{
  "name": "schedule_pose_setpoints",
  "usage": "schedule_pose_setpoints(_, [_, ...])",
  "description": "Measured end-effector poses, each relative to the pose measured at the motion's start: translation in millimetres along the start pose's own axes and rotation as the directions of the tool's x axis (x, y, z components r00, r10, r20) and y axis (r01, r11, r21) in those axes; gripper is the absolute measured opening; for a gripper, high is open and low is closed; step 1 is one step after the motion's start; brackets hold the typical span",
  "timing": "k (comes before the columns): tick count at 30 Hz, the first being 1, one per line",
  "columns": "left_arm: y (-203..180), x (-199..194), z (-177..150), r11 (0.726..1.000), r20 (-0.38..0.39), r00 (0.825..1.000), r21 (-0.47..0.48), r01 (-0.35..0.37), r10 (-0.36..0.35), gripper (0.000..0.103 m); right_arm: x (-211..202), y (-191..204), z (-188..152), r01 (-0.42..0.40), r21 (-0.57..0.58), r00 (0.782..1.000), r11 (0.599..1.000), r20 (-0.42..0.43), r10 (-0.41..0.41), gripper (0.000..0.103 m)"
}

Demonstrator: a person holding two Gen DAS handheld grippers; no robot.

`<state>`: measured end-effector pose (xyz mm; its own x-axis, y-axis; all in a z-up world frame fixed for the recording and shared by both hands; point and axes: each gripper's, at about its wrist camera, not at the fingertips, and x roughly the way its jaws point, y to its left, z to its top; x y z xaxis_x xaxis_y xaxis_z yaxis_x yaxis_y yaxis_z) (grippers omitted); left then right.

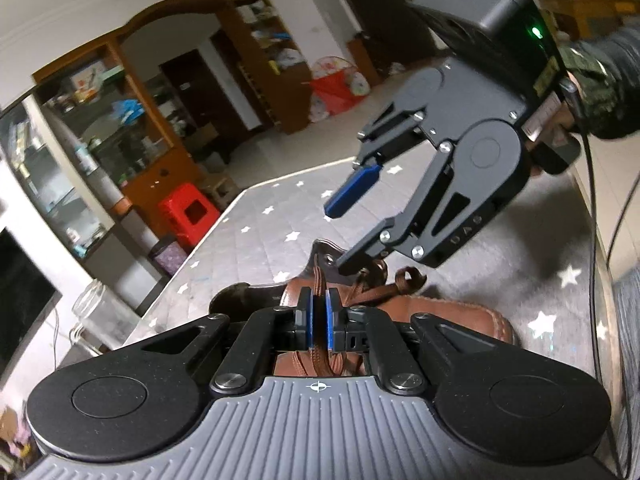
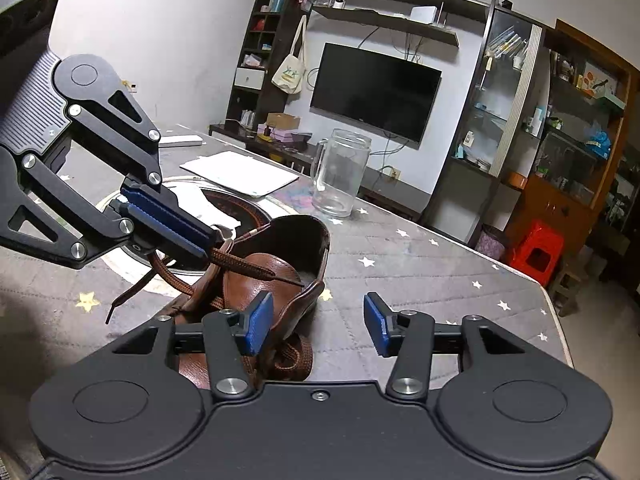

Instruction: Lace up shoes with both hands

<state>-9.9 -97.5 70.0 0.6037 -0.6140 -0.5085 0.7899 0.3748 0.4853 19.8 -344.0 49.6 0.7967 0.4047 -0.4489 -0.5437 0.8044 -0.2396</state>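
A brown leather shoe [image 2: 276, 276] lies on the star-patterned table cover [image 2: 420, 264], its opening towards the room. My left gripper [image 1: 319, 320] is shut on the brown lace [image 1: 318, 280] just above the shoe [image 1: 452, 316]. From the right wrist view that left gripper [image 2: 200, 242] pinches the lace [image 2: 248, 268], whose tip points right over the tongue. My right gripper [image 2: 318, 326] stands open just right of the shoe's heel with nothing between its blue pads. In the left wrist view the right gripper [image 1: 340, 236] hangs open above the shoe. A second lace end [image 2: 124, 300] trails to the left.
A clear glass mug [image 2: 340, 172] stands behind the shoe. A white tablet-like slab [image 2: 240, 174] and a round inset plate [image 2: 224, 204] lie further back. The table edge [image 2: 556, 320] runs along the right, with a red stool [image 2: 536, 252] beyond. A cable [image 1: 596, 240] hangs by the right gripper.
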Motion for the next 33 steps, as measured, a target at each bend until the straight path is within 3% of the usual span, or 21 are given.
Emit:
schedule_pose_setpoints(17, [3, 6, -1, 0.994, -0.027, 0.998, 0.092, 0.060, -0.058, 0.007, -2, -2, 0, -0.014, 0.004, 1.000, 1.000, 0.005, 0.014, 0.055])
schedule_pose_setpoints(33, [7, 20, 6, 0.998, -0.016, 1.000, 0.055, 0.019, -0.018, 0.007, -8, -1, 9, -0.058, -0.031, 0.998, 0.998, 0.020, 0.058, 0.055])
